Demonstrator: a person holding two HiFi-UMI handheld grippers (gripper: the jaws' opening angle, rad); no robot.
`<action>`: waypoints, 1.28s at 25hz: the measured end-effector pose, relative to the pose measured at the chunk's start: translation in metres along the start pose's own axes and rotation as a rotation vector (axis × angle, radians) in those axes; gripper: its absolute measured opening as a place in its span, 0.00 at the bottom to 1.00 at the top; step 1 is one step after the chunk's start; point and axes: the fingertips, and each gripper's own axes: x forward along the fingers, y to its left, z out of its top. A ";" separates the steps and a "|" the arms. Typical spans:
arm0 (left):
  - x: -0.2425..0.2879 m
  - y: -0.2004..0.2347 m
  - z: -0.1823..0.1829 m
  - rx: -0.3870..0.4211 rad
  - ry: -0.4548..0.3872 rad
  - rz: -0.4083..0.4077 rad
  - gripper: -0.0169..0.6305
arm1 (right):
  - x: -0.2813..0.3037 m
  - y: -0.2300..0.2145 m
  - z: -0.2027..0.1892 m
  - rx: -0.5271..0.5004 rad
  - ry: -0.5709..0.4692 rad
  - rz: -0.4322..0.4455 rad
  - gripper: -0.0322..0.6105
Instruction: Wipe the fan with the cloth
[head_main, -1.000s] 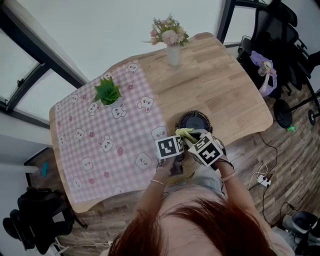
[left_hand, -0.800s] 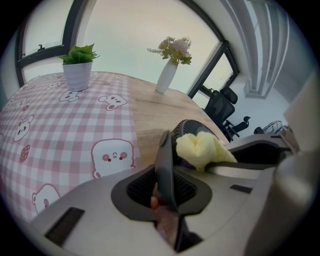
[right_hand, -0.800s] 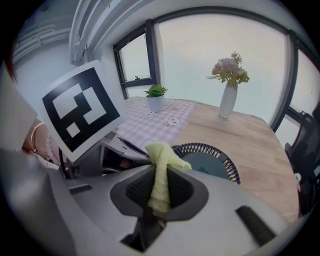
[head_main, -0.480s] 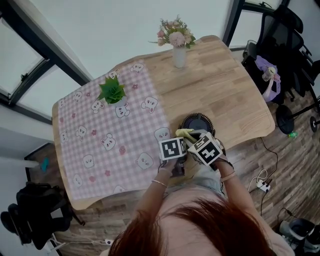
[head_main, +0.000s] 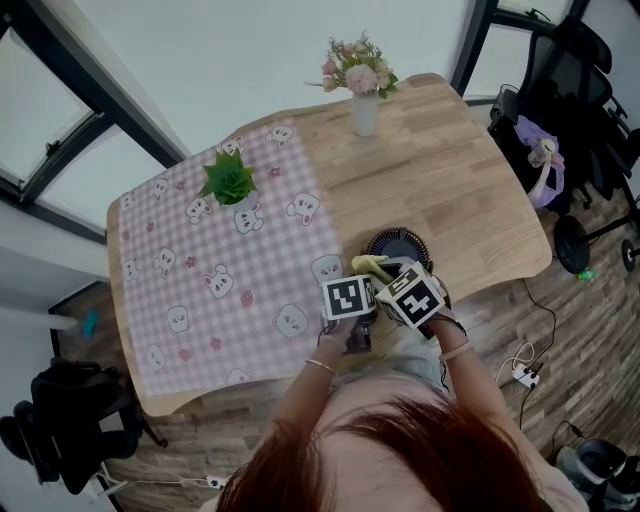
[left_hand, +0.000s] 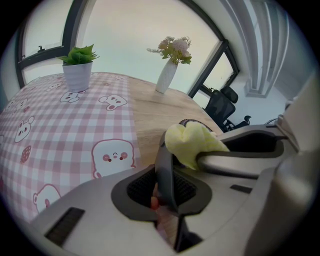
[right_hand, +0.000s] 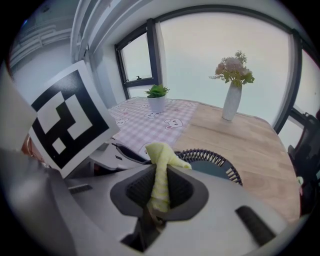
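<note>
the right gripper (right_hand: 159, 187) is pinching the yellow cloth (right_hand: 160, 156), with the desk fan (right_hand: 212, 167) lying just right of it at the frame's lower centre; the left gripper (left_hand: 167, 187) is clamping what looks like the fan's dark rim

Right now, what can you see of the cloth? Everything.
The cloth is pale yellow, soft-looking fabric, bunched into a crumpled wad. The right gripper is shut on it, with a folded tip sticking out past the jaws. It sits at the near rim of the dark round fan; actual contact is unclear.
</note>
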 end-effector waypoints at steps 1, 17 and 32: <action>0.000 0.000 0.000 0.000 0.001 0.000 0.13 | 0.000 0.000 0.001 0.002 -0.001 0.001 0.13; -0.001 -0.001 0.000 -0.011 0.003 0.002 0.13 | 0.003 -0.004 0.006 -0.079 0.016 0.044 0.13; -0.001 -0.001 0.000 -0.016 -0.001 -0.004 0.13 | 0.009 -0.009 0.012 -0.135 0.033 0.032 0.13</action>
